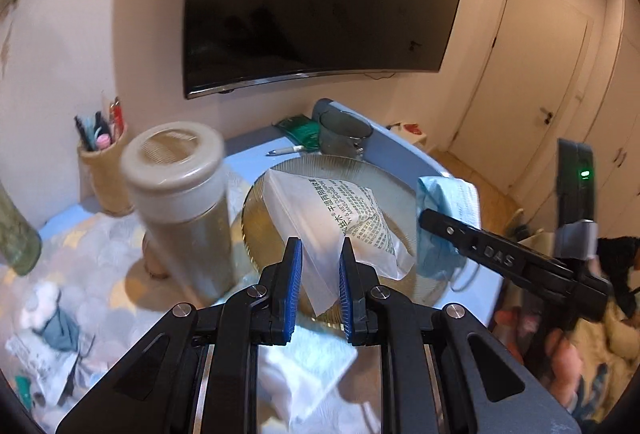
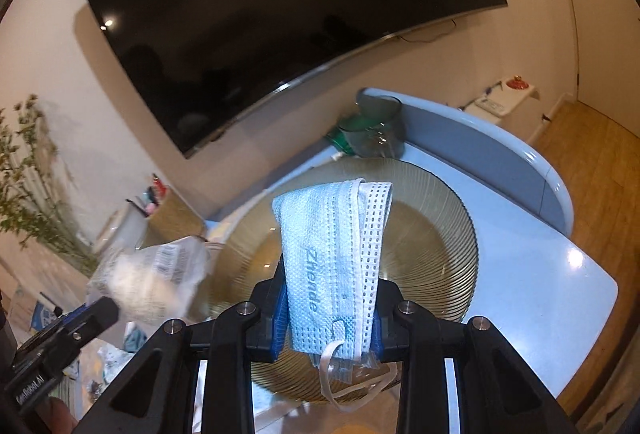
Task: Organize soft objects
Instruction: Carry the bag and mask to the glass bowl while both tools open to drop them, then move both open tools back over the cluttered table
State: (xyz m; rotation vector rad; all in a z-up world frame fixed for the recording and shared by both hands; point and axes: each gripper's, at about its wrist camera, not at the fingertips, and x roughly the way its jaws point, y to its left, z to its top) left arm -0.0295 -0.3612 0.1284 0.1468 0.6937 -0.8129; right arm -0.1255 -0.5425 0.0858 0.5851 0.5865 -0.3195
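1. The light blue table (image 2: 532, 274) filled the lower middle of both views, its raised curved edge toward the upper right.
2. A ribbed glass plate (image 2: 440, 234) sat at the table's centre.
3. The left gripper (image 1: 319, 266) was clamped on a corner of a white wipes packet (image 1: 352, 218), which hung over the plate.
4. The right gripper (image 2: 328, 298) was clamped on a folded blue face mask (image 2: 320, 234) above the plate, ear loops dangling at the bottom.
5. A lidded jar (image 1: 180, 202) stood left of the plate; a woven pen holder (image 1: 104, 170) was behind it at the wall.
6. A grey cup (image 1: 344, 134) and a green packet (image 1: 300, 126) lay past the plate.
7. A dark television (image 1: 320, 2) hung on the cream wall, upper centre; white doors (image 1: 532, 82) and wooden floor (image 2: 600, 170) showed at the right.
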